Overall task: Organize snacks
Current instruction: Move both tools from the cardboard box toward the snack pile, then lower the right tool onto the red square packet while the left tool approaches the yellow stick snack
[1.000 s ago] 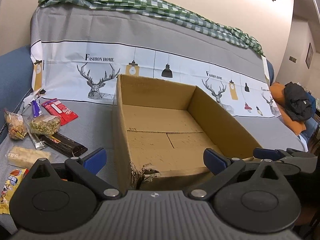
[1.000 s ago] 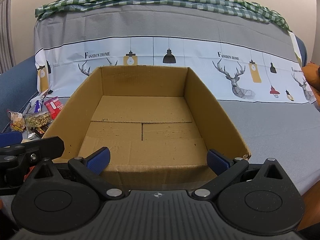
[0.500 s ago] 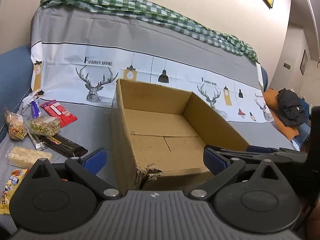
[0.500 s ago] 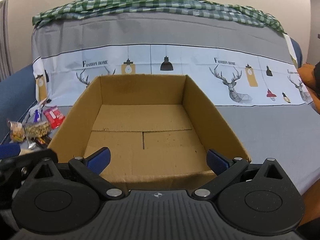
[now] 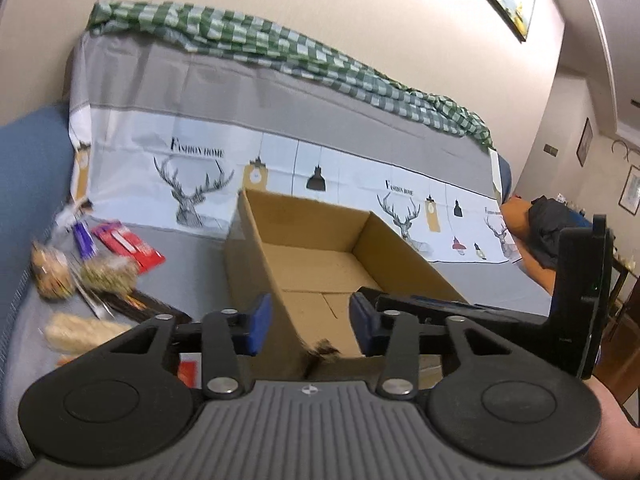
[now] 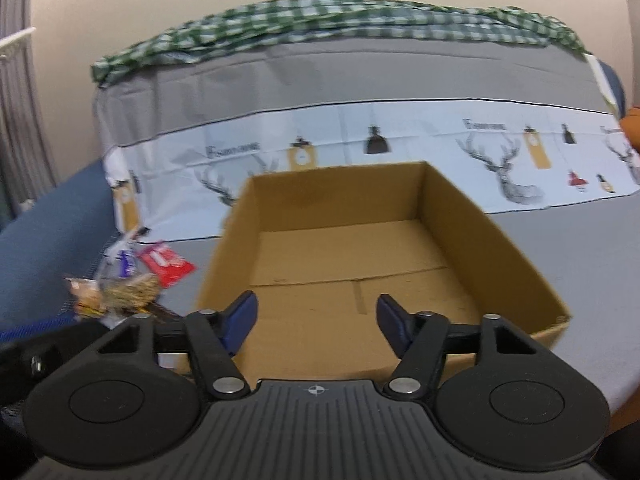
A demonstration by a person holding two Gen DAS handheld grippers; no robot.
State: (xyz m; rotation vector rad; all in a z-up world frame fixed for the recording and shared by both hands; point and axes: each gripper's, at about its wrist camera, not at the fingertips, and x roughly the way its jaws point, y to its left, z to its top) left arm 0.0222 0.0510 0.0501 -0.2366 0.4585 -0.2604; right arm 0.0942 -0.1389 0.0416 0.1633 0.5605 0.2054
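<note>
An empty open cardboard box (image 5: 320, 264) (image 6: 360, 256) sits on the grey sofa cover. Snack packets lie left of it: a red packet (image 5: 128, 244) (image 6: 166, 264), a bag of green snacks (image 5: 108, 276), a nut bag (image 5: 50, 276), a pale wafer pack (image 5: 80, 330) and a dark bar (image 5: 140, 304). My left gripper (image 5: 306, 330) is open and empty, straddling the box's near left corner. My right gripper (image 6: 316, 326) is open and empty above the box's front edge. The right gripper body (image 5: 520, 316) shows in the left wrist view.
The sofa back carries a deer-print cover (image 6: 400, 144) and a green checked cloth (image 5: 280, 52). A blue armrest (image 5: 28, 184) is at the left. A dark bundle on an orange cushion (image 5: 552, 232) lies at the far right.
Both grippers have partly closed, their fingers now nearer together. Both have pulled back and risen. The view is blurred by motion.
</note>
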